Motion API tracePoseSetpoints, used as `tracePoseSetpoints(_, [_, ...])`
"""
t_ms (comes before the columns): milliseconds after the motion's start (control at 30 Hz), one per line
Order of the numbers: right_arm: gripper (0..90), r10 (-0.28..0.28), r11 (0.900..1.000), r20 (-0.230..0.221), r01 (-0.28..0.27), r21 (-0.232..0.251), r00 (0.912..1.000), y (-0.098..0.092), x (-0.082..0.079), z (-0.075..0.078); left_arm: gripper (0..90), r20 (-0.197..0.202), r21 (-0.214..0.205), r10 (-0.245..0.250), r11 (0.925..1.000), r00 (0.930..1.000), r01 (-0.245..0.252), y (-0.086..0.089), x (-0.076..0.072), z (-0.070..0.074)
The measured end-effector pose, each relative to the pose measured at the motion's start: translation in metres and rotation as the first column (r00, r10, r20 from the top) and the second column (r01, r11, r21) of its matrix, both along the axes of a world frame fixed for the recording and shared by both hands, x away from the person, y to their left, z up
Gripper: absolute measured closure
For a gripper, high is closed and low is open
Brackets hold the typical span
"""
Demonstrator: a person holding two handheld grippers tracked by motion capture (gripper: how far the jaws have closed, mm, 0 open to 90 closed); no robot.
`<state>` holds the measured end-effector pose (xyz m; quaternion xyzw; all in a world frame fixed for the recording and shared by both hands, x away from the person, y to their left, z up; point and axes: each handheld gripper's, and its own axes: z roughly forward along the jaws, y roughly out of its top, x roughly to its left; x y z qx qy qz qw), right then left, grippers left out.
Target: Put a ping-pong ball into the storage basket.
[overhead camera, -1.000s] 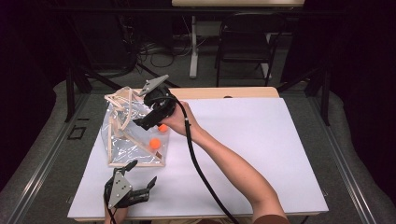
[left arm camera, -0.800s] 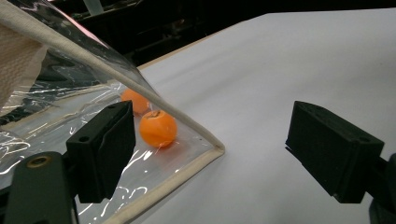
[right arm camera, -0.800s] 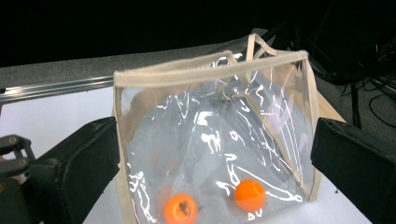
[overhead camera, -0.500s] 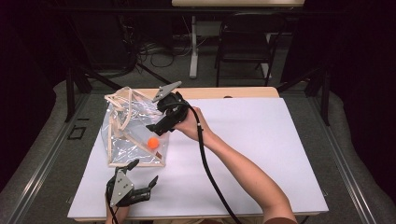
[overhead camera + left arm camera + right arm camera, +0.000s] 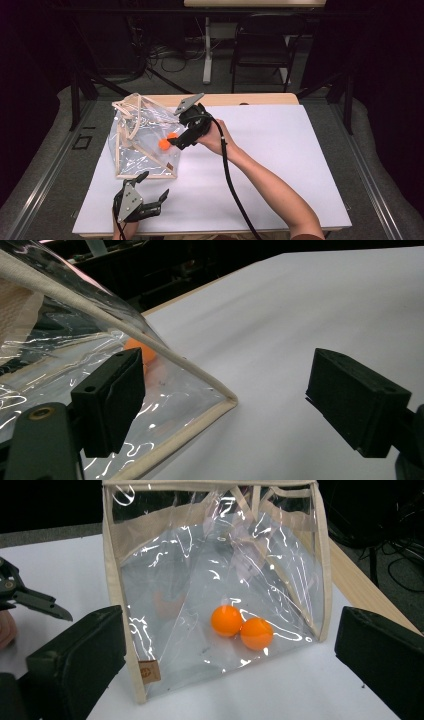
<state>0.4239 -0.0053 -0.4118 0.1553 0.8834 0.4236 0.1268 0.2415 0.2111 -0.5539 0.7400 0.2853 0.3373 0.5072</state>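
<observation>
A clear plastic bag (image 5: 140, 140) with beige trim stands on the left of the white table (image 5: 280, 160). Two orange balls (image 5: 166, 142) lie together inside it, seen through the film as the left ball (image 5: 226, 621) and the right ball (image 5: 256, 633). My right gripper (image 5: 178, 144) is open just outside the bag's right side, and its jaws frame the bag (image 5: 215, 565) from a short distance. My left gripper (image 5: 154, 186) is open near the front edge, with the bag's lower corner (image 5: 220, 397) between its jaws, not touched. One ball (image 5: 142, 351) shows behind its left pad (image 5: 112, 400).
The right gripper's black cable (image 5: 235, 195) trails along the forearm toward the front edge. The left gripper's tip (image 5: 35, 600) pokes into the right gripper view. A wooden strip (image 5: 250, 99) runs along the table's far edge; chairs and cables lie beyond.
My right gripper has drawn back to the right, away from the bag's top, and stands open. The two balls now rest together inside the bag. The left gripper barely shifted.
</observation>
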Motion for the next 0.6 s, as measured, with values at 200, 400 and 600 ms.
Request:
tracePoseSetpoints(200, [0.0, 0.002, 0.9998, 0.001, -0.001, -0.018, 1.0000, -0.008, -0.005, -0.006, 15.6, 0.000, 0.000, -0.001, 1.0000, 1.0000, 0.001, 0.001, -0.001, 0.000])
tracePoseSetpoints(400, [0.0, -0.007, 0.9992, -0.003, 0.006, -0.040, 1.0000, -0.018, -0.009, -0.014, 15.6, 0.001, 0.001, 0.002, 1.0000, 1.0000, -0.002, 0.001, -0.001, 0.000])
tracePoseSetpoints(600, [0.0, -0.023, 0.9982, -0.009, 0.022, -0.055, 0.9997, -0.032, -0.012, -0.021, 15.6, 0.000, 0.002, 0.003, 1.0000, 1.0000, -0.003, 0.001, -0.001, 0.000])
